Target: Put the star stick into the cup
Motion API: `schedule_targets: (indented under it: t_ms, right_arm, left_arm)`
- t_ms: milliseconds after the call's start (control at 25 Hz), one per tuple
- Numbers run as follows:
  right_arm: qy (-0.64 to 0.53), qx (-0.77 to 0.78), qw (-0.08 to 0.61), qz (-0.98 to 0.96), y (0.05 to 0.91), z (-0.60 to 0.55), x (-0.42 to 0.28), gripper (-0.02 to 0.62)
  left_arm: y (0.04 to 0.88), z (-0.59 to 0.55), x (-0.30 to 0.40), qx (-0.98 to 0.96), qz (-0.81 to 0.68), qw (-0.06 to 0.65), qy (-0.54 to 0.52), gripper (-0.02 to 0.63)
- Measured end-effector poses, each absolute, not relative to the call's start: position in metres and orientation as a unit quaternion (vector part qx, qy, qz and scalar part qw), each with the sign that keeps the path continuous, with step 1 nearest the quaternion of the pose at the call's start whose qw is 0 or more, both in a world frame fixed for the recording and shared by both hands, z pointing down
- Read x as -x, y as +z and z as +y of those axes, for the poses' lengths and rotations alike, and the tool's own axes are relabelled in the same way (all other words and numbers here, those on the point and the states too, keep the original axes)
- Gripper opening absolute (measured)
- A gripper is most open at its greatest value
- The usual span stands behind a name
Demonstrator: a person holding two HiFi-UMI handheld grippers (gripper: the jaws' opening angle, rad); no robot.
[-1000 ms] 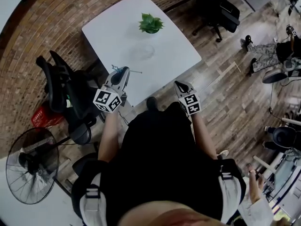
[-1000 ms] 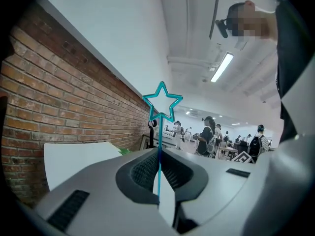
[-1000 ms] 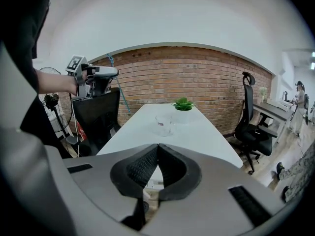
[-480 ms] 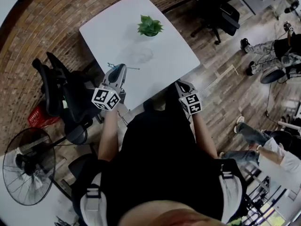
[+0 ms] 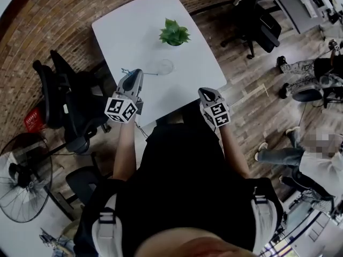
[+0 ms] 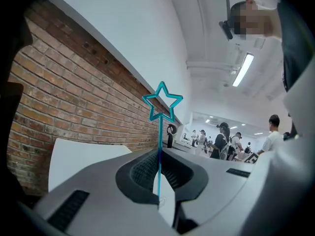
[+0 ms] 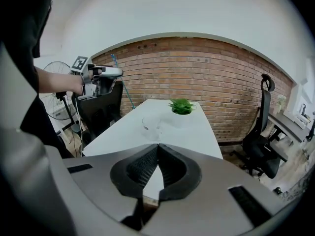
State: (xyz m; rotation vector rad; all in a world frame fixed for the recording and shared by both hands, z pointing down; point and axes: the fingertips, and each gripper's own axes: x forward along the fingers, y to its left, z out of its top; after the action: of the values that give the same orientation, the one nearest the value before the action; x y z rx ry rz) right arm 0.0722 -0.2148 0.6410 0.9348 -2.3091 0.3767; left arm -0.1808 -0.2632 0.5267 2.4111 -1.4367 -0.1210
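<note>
My left gripper [image 5: 134,75] is shut on a thin teal star stick [image 6: 162,107]. The stick's stem runs up between the closed jaws, with the outlined star at the top. In the head view the stick [image 5: 127,72] shows just past the jaw tips, over the near left part of the white table [image 5: 123,31]. A clear glass cup [image 5: 164,66] stands on the table to the right of the left gripper, upright and empty [image 7: 150,124]. My right gripper [image 5: 208,94] is shut with nothing in it, at the table's near right edge. The right gripper view shows the left gripper [image 7: 110,73] raised above the table.
A small green plant [image 5: 173,32] in a white pot stands behind the cup. Black office chairs [image 5: 69,106] crowd the table's left side, and another chair [image 5: 261,23] sits at the right. A floor fan [image 5: 21,178] is at lower left. People stand at the far right.
Both grippers have kept nearly the same place while the head view shifted a little. The left gripper still holds the star stick beside the cup.
</note>
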Motion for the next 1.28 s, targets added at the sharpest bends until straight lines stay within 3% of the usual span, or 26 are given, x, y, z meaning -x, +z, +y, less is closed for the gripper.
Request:
schedule_targets:
  t_ms: [680, 1280]
  right_arm:
    - [0.187, -0.384, 0.333, -0.841, 0.669, -0.209, -0.130, -0.002]
    - [0.203, -0.384, 0.337, -0.835, 0.678, -0.210, -0.137, -0.002]
  left_arm:
    - [0.571, -0.313, 0.157, -0.845, -0.500, 0.192, -0.018, 0.028]
    - [0.610, -0.331, 0.139, -0.841, -0.495, 0.220, -0.002, 0.028]
